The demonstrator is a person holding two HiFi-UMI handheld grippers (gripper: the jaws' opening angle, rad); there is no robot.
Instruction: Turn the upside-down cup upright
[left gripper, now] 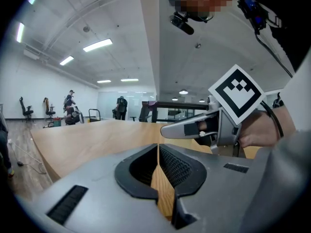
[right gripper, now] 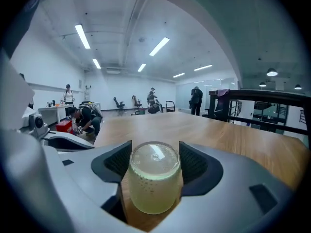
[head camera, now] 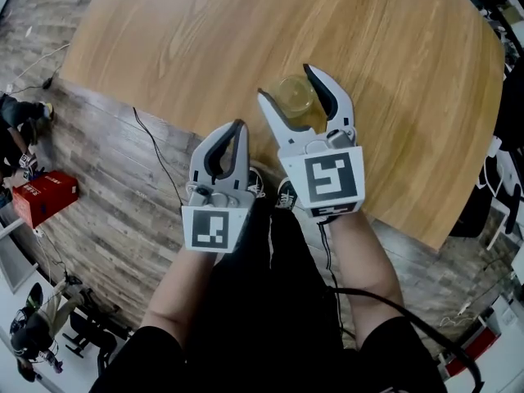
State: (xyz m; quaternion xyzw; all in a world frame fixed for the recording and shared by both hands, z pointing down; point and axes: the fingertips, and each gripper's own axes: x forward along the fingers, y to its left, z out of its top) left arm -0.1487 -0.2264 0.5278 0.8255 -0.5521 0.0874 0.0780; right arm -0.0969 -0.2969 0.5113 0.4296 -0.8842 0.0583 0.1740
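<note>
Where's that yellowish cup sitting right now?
The cup stands upside down near the wooden table's front edge, right of centre in the head view, between the right gripper's open fingers.

Bright, even indoor light throughout. Ceiling strip lights [right gripper: 82, 37] glowed at upper left and top centre of the right gripper view, and more showed at upper left of the left gripper view. In the head view the table [head camera: 246, 56] was evenly lit, with a mild sheen and only faint shadows. Both gripper views had heavy fisheye: black vignetted corners and straight lines bowed near the edges. The nearest foreground along their bottom edges was soft. The cup [right gripper: 154, 181] carried a small glare spot on top. The head view was sharp, with slight bending at the edges.
</note>
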